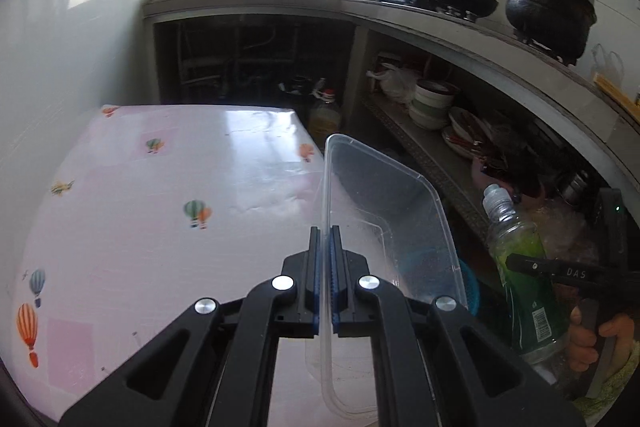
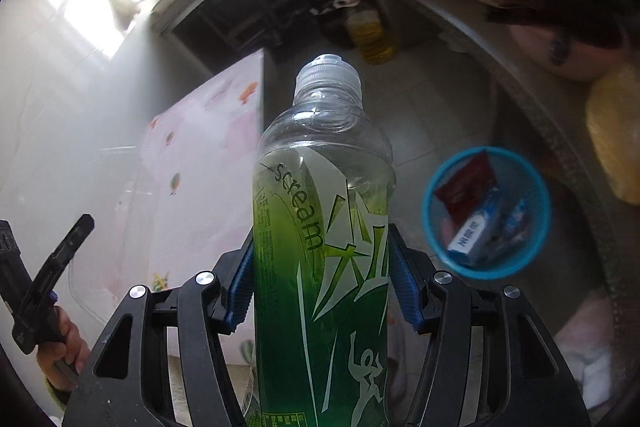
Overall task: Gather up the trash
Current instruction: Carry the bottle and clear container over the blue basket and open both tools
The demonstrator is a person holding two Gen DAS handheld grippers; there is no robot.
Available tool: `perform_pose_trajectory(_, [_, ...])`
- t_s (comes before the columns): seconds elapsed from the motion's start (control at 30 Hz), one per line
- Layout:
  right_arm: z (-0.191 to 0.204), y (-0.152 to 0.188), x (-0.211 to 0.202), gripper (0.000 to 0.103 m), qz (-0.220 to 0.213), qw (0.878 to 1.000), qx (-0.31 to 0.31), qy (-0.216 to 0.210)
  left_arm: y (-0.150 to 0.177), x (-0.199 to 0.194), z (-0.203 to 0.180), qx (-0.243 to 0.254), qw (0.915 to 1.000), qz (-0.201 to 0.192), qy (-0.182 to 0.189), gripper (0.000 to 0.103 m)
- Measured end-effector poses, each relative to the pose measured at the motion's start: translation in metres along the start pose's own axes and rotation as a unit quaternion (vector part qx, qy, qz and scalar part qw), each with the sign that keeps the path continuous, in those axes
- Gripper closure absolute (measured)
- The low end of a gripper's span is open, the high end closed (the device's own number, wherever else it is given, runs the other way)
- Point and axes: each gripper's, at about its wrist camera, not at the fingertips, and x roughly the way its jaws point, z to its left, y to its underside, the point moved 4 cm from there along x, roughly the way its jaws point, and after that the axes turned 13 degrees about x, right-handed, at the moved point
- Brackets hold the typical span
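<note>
Two grips hold at once. Your left gripper (image 1: pixel 326 247) has its jaws nearly together, pinching the thin wall of a clear rectangular plastic container (image 1: pixel 384 211), held tilted over the edge of the table with the pink balloon-print cover (image 1: pixel 140 211). Your right gripper (image 2: pixel 322 279) clamps a green-labelled plastic drink bottle (image 2: pixel 324 227) between its blue pads. Below and to the right stands a round blue waste bin (image 2: pixel 520 263) holding wrappers.
</note>
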Motion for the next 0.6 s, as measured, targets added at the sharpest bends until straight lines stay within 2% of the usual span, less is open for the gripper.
perform_pose_trajectory(0.1, [-0.051,0.0,0.0,0.047,-0.003,0.998,0.047,0.029,-0.02,0.034,-0.04,0.024,0.9983,0.019,0.05,0.1])
perform_pose_trajectory(0.23, [-0.103,0.01,0.016,0.047,0.018,0.994,0.095,0.051,-0.031,0.098,-0.098,0.049,0.9897,0.078,0.109,0.1])
perform_pose_trajectory(0.3, [-0.126,0.014,0.029,0.047,0.031,0.991,0.121,0.058,-0.031,0.13,-0.127,0.075,0.9848,0.107,0.114,0.1])
perform_pose_trajectory(0.43, [-0.164,0.012,0.064,0.047,0.058,0.981,0.172,0.065,-0.022,0.202,-0.178,0.116,0.9698,0.179,0.118,0.099])
perform_pose_trajectory(0.6, [-0.198,-0.003,0.111,0.047,0.083,0.969,0.216,0.087,-0.011,0.29,-0.224,0.173,0.9484,0.251,0.088,0.099])
